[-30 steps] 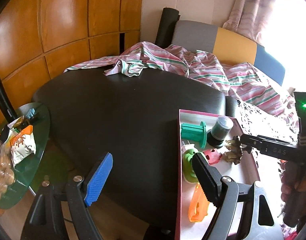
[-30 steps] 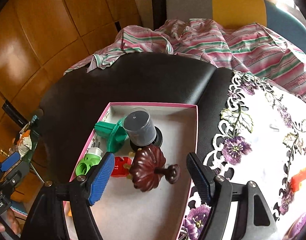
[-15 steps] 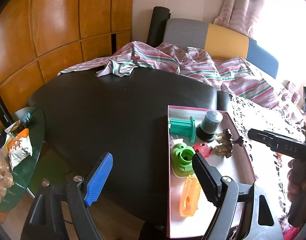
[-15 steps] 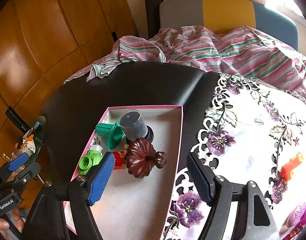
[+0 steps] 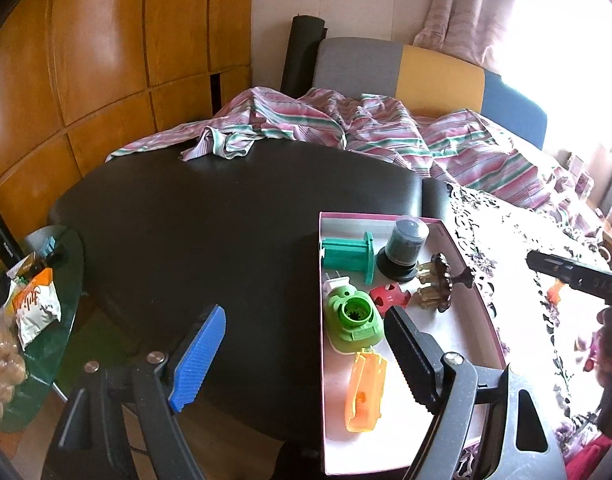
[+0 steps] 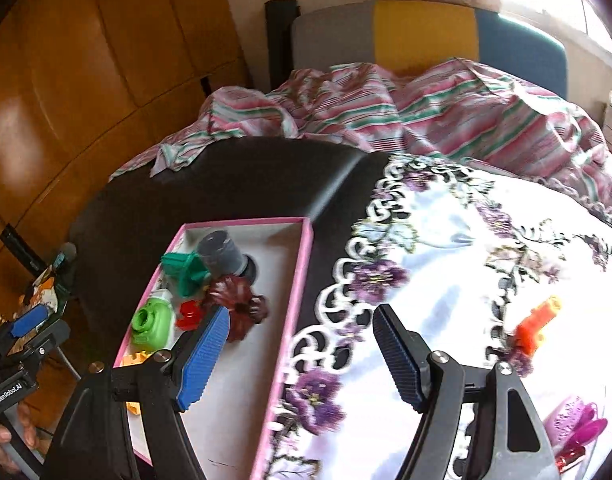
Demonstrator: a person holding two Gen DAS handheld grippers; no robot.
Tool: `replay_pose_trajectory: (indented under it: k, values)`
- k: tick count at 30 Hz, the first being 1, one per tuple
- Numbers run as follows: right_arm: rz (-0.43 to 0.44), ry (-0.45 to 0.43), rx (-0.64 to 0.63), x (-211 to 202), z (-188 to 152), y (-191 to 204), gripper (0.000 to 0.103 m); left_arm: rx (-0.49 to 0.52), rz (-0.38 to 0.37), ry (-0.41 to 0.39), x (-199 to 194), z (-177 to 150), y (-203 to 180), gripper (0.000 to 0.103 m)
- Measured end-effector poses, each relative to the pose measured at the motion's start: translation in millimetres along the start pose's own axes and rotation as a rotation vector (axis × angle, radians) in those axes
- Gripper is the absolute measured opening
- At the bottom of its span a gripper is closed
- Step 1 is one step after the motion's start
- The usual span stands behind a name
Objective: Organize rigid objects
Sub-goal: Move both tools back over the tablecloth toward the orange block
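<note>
Both my right gripper (image 6: 302, 352) and left gripper (image 5: 306, 356) have fingers wide apart, holding nothing. I'd swing right toward the small orange plastic toy (image 6: 535, 326) at right of frame on the white floral tablecloth (image 6: 445, 280), straddle its body squarely, then carry it to the pink-rimmed shallow box (image 6: 302, 256).

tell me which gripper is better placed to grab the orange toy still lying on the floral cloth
Right. The right gripper is open and empty, pointing over the floral cloth, with the orange toy just ahead to its right. The left gripper, also open, sits on the far side of the pink box.

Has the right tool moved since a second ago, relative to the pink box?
Yes. The right tool has swung right, off the pink box: a second ago both fingers framed the box interior, now its gap sits over the box's right wall and the floral cloth.
</note>
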State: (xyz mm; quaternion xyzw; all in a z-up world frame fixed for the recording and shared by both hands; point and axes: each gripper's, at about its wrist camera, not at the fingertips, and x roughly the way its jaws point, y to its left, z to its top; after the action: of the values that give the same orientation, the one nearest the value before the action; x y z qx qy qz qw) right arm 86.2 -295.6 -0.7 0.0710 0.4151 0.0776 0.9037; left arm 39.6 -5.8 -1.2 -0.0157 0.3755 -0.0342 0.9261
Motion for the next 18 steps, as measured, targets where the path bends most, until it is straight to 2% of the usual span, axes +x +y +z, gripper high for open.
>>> replay_pose_trajectory:
  k: [12,18]
  values:
    - [-0.152,-0.067,0.164,-41,3,-95,0.075,0.076,-0.030,-0.017,-4,3,-26,0.082]
    - [-0.273,-0.096,0.268,-53,-4,-153,0.076,0.122,-0.058,-0.026,-9,4,-46,0.082]
